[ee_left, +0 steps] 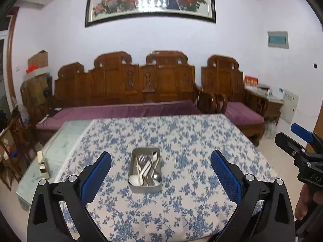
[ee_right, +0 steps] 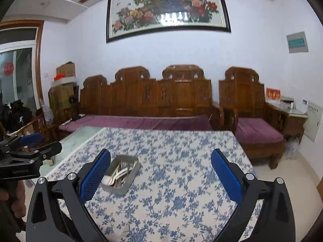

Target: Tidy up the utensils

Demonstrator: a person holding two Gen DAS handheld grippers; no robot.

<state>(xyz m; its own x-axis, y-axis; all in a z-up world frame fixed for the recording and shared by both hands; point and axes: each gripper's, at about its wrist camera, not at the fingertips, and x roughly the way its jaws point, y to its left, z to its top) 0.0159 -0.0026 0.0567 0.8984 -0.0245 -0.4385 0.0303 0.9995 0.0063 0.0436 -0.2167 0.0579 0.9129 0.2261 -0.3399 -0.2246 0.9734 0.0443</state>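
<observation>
Metal tray w/ tangled forks & white spoon sits mid-desk between left gripper fingers, both grippers released & empty, right gripper off to its side; risk: snagging several utensils.

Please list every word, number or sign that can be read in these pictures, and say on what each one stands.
"OAS" (uncertain, partly cut off): moulded on the body of the right gripper.
Left gripper, marking on its body: blurred, unreadable.
Painting, small inscription at its upper left: too small to read.
Red sign, yellow characters: blurred.
Wall panel, teal strip: unreadable.
</observation>
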